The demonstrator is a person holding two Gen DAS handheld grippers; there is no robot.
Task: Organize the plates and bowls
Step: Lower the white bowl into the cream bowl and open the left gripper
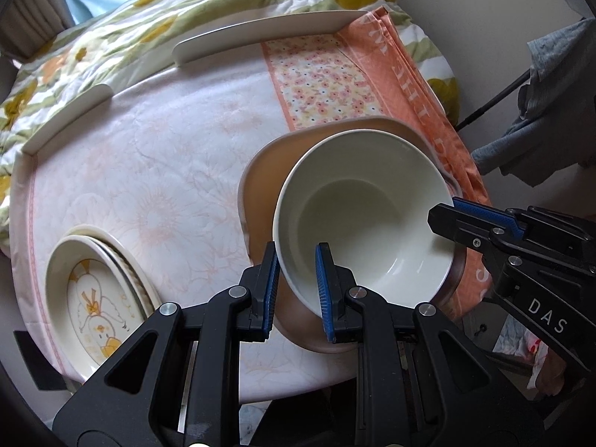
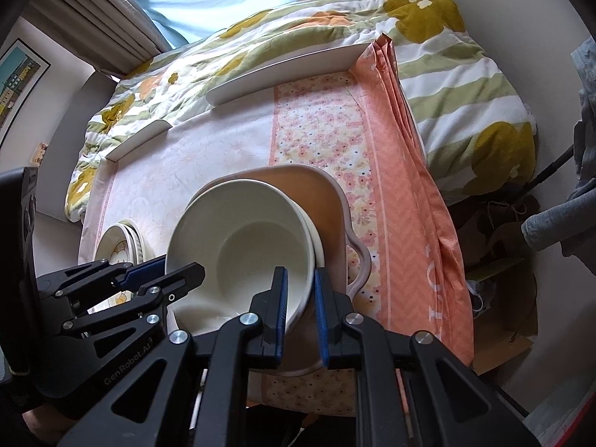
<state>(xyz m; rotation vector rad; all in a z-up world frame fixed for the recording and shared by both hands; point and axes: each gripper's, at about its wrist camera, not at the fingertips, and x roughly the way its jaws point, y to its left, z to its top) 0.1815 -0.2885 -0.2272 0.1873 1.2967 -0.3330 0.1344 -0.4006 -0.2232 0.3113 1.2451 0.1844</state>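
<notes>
A cream bowl sits tilted on a pinkish-beige dish with a handle. My left gripper is shut on the bowl's near-left rim, one pad inside and one outside. My right gripper is shut on the bowl's near-right rim; it also shows in the left wrist view. In the right wrist view a second cream rim peeks from under the bowl, on the dish. A stack of plates with a yellow chick picture lies at the table's left front.
The small table has a pale floral cloth and an orange patterned cloth draped over the right side. White raised table rims line the far edge. A flowered quilt lies behind. Grey clothing hangs right.
</notes>
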